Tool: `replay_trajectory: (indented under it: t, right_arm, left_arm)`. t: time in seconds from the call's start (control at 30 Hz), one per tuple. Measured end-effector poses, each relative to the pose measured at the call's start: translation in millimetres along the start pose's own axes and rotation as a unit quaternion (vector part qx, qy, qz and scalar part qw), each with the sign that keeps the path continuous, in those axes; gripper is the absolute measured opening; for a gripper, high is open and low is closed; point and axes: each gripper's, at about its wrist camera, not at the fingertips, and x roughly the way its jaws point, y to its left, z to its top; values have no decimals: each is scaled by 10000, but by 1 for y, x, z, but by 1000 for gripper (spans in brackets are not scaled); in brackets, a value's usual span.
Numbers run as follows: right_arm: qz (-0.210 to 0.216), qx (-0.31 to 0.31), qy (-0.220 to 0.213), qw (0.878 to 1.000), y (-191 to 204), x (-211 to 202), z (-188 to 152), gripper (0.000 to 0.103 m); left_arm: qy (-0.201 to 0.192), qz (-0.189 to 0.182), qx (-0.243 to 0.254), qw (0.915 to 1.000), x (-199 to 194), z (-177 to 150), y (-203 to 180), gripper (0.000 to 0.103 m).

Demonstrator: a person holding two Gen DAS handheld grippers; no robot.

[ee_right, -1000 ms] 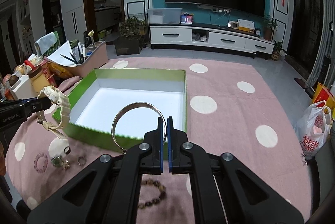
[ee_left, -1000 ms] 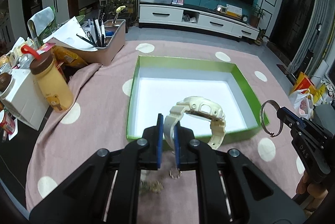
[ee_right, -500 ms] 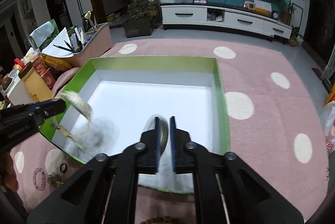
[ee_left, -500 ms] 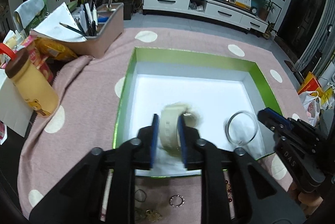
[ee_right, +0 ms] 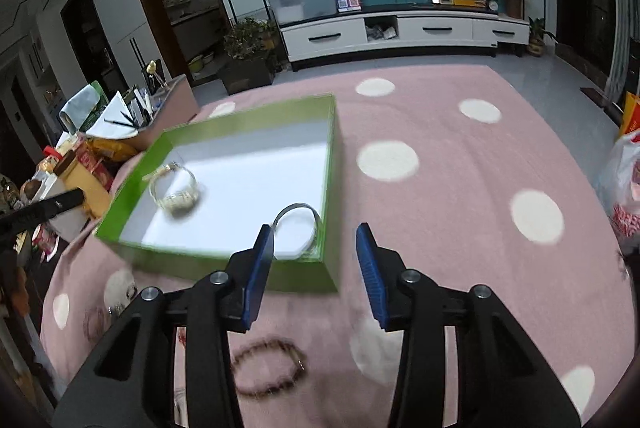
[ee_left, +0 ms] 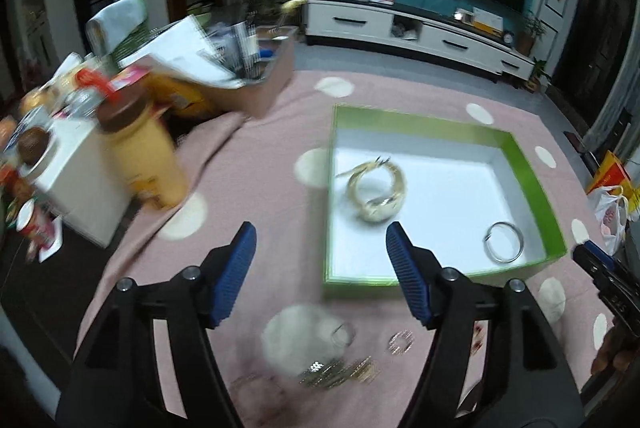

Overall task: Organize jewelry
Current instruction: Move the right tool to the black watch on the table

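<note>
The green box sits on the pink worktop and holds a cream watch and a silver bangle, well apart. Both the left hand-held gripper and the right hand-held gripper are opening, empty. Beads and rings lie outside the box.

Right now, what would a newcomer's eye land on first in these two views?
First the green box with its bright white floor, on the pink dotted cloth. Inside lie a cream watch near its left wall and a silver bangle in its near right corner. Both claws, left and right, are opening with nothing between them, above loose jewelry like the beaded bracelet on the cloth.
</note>
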Motion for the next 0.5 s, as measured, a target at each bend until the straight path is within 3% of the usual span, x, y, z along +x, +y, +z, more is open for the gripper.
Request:
replay_trajectory:
  t: [0.3, 0.5]
  right_arm:
    - [-24, 100, 155, 9998, -12, -37, -42, 43]
    - [63, 133, 229, 9996, -10, -54, -63, 43]
  left_arm:
    - [222, 119, -404, 9989, -32, -58, 45, 68]
    - [455, 107, -351, 9983, -41, -98, 49, 68]
